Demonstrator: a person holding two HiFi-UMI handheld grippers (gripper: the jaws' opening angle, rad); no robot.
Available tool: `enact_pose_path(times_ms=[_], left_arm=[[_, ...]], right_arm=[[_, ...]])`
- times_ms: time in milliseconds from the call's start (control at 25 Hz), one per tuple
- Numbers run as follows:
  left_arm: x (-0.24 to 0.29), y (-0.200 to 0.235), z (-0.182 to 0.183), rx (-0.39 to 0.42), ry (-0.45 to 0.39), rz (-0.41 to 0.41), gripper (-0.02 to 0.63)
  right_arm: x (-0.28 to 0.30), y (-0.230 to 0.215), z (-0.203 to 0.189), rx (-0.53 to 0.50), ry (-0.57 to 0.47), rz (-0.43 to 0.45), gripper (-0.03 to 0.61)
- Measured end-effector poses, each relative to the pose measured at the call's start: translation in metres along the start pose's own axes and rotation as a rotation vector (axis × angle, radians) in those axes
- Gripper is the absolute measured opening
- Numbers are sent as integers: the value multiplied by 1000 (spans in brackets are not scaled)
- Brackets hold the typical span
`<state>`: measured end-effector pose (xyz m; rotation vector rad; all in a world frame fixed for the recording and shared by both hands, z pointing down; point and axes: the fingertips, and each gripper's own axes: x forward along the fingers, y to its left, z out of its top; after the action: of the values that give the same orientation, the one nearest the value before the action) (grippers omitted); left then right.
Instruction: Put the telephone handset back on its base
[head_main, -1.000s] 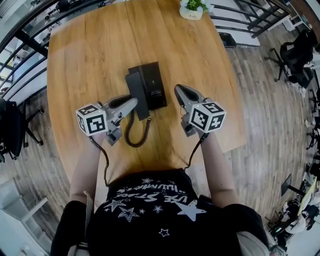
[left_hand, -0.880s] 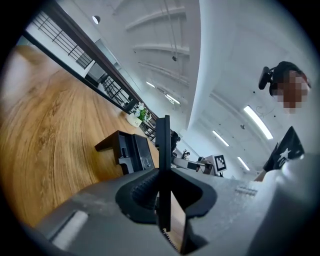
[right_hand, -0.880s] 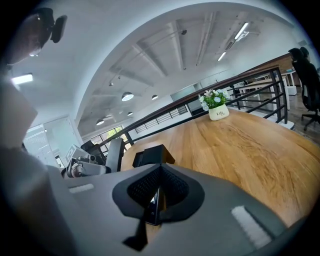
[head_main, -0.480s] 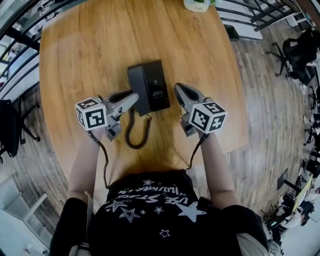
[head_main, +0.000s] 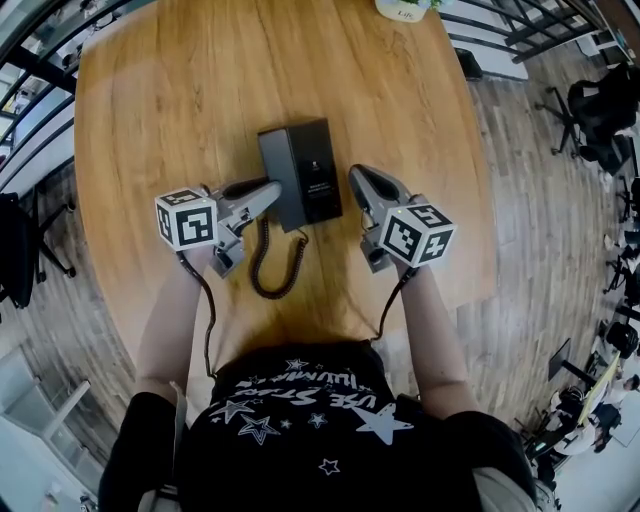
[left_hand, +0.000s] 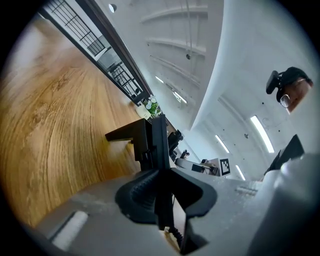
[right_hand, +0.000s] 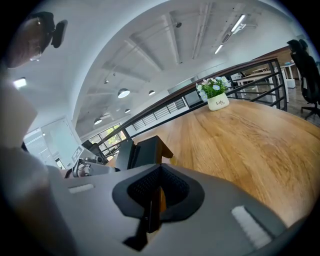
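The black plastic telephone handset (head_main: 279, 172) lies along the left side of the black rectangular telephone base (head_main: 320, 170), near the middle of the round-cornered wooden table (head_main: 180, 90). From the head view the two black parts merge into one, so it is not possible to say if the handset sits fully in its place or is a little above it.

The left gripper (head_main: 268, 190) pinches the handset. In the left gripper view its dark ribbed pads (left_hand: 137, 187) press on both sides of the thin black edge of the handset (left_hand: 152, 142), which stands upright and hides what is behind it. A black flat part goes out to the left of it; whether this is the base or an end of the handset I cannot tell.

The black coiled cord (head_main: 275, 262) hangs in a loop on the table toward the person, and its upper end disappears under the handset.

The right gripper (head_main: 357, 178) is just beside the right side of the base, apart from it. Its pads (right_hand: 172, 187) are pressed almost together, with only a thin slit of wood colour between them, and they pinch nothing.

The white flower pot (right_hand: 218, 102) at the far edge of the table is cut off by the top border in the head view.
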<state>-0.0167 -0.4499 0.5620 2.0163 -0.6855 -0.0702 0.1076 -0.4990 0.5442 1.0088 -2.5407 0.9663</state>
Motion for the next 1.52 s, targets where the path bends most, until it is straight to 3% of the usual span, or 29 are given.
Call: enact_pose_path(times_ms=[320,680,1040,1520], left_arm=[[4,10,-6,-37,42,16,83],[2,16,-5,42,62,92,102],[-9,9,-1,38,13,140,178],[-61,-38,-41,40,-38,164,181]], right_arm=[[2,-2,-6,11,0,1,-2],[4,4,-5,7,-3,6,-2],[-11,14,-2,-5,-28,10,-2],[-47,54,-22,-2,-60,39,-2]])
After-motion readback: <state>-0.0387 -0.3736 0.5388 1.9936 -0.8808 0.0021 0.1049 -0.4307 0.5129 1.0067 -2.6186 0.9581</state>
